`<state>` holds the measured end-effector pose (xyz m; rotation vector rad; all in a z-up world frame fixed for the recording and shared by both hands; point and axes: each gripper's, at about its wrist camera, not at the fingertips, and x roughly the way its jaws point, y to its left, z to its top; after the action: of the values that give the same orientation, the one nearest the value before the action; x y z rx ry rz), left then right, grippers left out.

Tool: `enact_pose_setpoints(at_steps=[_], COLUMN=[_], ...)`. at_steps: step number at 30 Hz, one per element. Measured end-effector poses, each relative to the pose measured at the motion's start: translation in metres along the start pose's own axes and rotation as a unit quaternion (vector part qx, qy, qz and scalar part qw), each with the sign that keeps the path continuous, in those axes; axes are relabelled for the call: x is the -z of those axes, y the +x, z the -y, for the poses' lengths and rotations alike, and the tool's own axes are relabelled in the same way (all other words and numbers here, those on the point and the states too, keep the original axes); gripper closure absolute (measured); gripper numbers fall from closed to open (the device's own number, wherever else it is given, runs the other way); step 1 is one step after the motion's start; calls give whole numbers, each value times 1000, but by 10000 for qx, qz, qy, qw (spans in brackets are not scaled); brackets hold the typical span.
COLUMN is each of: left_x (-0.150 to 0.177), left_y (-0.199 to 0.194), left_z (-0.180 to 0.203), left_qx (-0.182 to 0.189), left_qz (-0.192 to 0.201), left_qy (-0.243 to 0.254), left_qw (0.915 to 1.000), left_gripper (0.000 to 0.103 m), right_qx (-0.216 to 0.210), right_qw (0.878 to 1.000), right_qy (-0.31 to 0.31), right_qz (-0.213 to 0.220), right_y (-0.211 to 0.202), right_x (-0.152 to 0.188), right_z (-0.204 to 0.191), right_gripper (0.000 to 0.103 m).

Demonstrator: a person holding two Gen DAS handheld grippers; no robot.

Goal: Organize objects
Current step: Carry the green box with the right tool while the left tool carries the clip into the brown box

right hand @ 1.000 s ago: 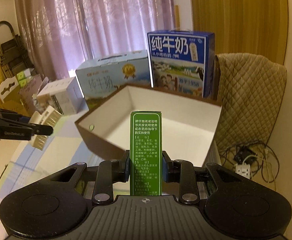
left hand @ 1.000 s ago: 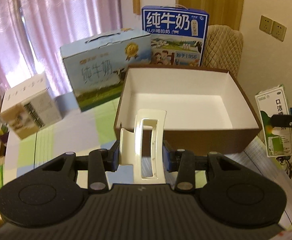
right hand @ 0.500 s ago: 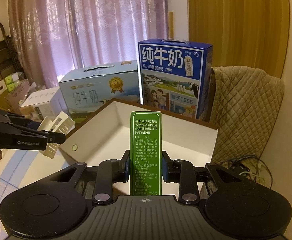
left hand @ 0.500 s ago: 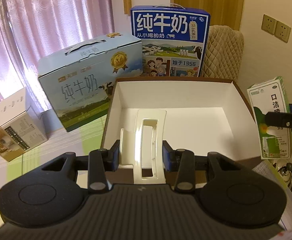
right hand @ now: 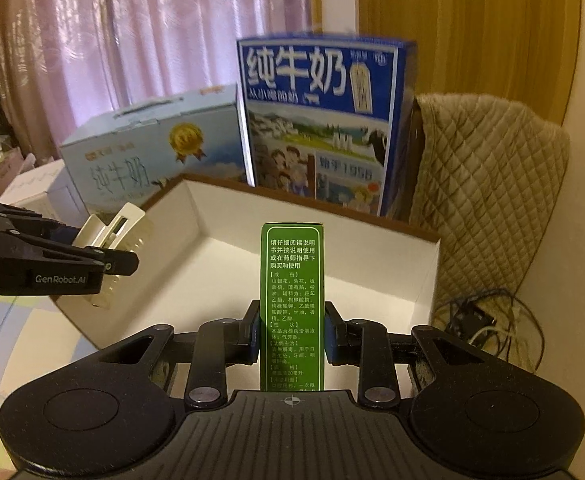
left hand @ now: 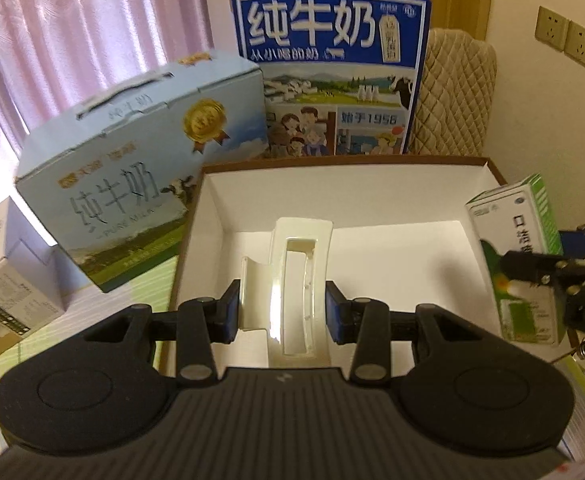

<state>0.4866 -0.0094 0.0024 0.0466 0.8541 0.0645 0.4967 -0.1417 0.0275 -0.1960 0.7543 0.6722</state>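
Observation:
My left gripper [left hand: 282, 312] is shut on a cream plastic hair claw clip [left hand: 292, 280] and holds it above the near part of the open brown box with a white inside [left hand: 372, 204]. My right gripper [right hand: 291, 330] is shut on a tall green medicine carton [right hand: 292, 300] and holds it upright over the same box [right hand: 372, 276]. The green carton also shows at the right of the left wrist view [left hand: 520, 256]. The left gripper with the clip shows at the left of the right wrist view [right hand: 108, 240].
A light blue milk carton case [left hand: 140, 160] and a dark blue milk case [left hand: 332, 72] stand behind the box. A small white box [left hand: 4, 280] sits at the left. A quilted chair back [right hand: 484, 184] and cables [right hand: 480, 324] are at the right.
Both grippers have moved forward and are now over the open box. Each still holds its object.

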Motion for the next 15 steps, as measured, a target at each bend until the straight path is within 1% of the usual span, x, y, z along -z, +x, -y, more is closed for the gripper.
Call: enact_pose_setpoints(at_steps=[7,15], left_x=[7,23], left_y=[37,68], left_z=[13,24], left_qx=[103,351], left_qz=[-377,-846], left_qy=[152,154], left_qw=[9991,9957], left_gripper=[66,66], right_qx=[3,43], right_qw=[9992,9970], right_qy=[196,234], right_qz=[-348,-735], right_y=[33,58], right_x=[10,23], right_z=[4,3], right_gripper=[76,76])
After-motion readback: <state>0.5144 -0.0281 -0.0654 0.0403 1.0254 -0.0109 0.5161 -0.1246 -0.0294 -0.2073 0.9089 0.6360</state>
